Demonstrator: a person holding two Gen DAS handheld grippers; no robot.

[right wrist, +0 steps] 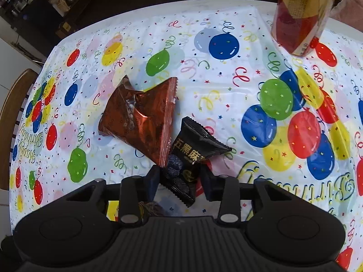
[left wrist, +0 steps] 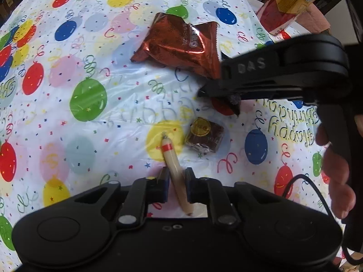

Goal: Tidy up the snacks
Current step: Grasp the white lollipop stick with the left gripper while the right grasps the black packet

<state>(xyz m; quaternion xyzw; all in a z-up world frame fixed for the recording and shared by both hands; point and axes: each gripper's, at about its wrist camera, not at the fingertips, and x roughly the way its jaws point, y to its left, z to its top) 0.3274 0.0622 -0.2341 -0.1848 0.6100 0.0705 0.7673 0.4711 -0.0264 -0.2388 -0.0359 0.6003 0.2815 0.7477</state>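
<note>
Tablecloth [right wrist: 226, 95] open beyond copper packet [right wrist: 140, 122].

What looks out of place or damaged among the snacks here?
Nothing spilled. The copper foil packet lies crumpled and dented on the tablecloth; the sausage stick sits skewed between the left gripper fingers.

Tall clear container with yellow label [right wrist: 301, 15]: top cut off by the frame's upper edge in both views; label print blurred.
Black foil snack packet [right wrist: 190, 158]: near end hidden between the fingers; small print unreadable.
Wooden chair back [right wrist: 13, 104]: far left, mostly cut off.
Cream sausage stick with red band [left wrist: 174, 165]: near end partly hidden behind the left gripper [left wrist: 175, 187].
</note>
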